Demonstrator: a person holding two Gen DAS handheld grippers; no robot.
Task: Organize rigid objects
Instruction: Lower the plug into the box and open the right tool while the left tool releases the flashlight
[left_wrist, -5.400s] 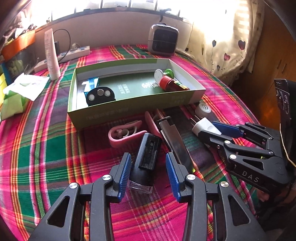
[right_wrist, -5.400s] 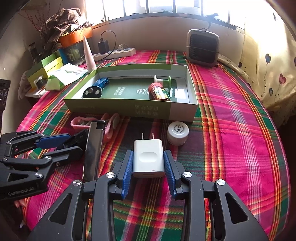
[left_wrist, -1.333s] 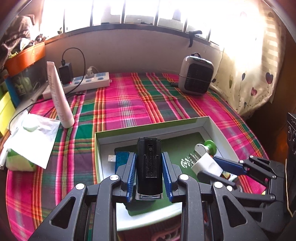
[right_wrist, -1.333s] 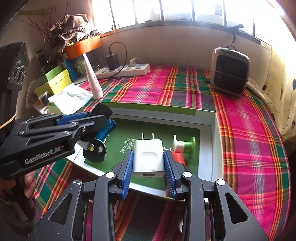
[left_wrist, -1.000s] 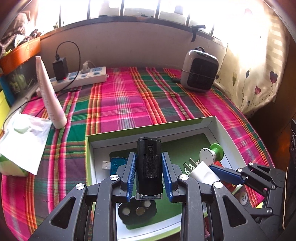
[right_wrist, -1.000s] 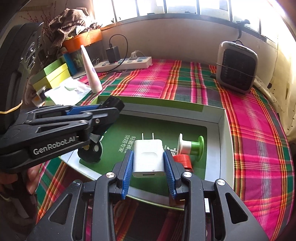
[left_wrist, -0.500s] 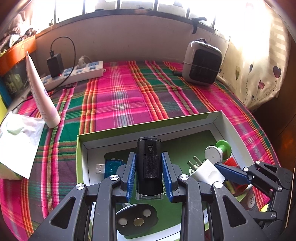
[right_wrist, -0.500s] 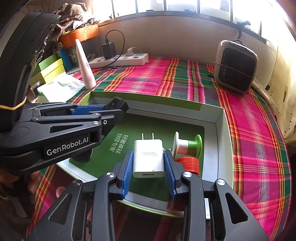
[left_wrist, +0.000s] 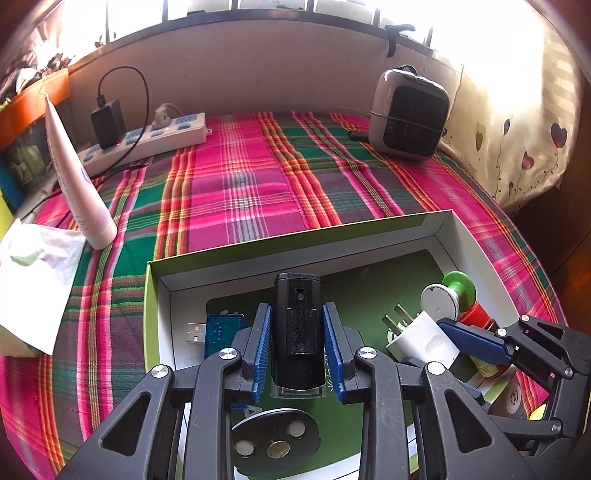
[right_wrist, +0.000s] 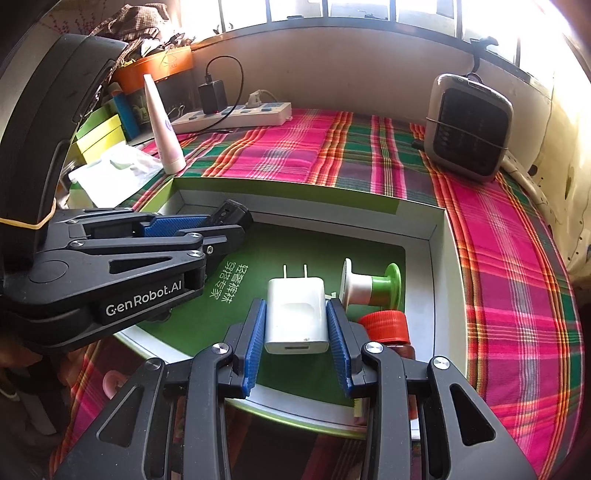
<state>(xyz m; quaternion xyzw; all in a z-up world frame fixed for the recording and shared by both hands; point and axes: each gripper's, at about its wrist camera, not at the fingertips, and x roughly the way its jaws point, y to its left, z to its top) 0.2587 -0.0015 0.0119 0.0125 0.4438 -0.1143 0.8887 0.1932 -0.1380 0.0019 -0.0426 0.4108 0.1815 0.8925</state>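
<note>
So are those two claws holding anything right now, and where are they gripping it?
Yes. The left gripper pinches a black rectangular device by its long sides; the right gripper pinches a white plug charger by its side faces.

Box (right_wrist: 439, 236) centre open – spool (right_wrist: 369, 286), bottle (right_wrist: 386, 326) crowd right

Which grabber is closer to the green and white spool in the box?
Right. The right gripper, shut on the white charger, sits just left of the spool. The left gripper, holding the black device, is farther off toward the box's left side.

Home: plaid tablecloth (left_wrist: 240, 192), heart curtain (left_wrist: 517, 147), heater (right_wrist: 469, 129), pwr strip (left_wrist: 147, 140).
</note>
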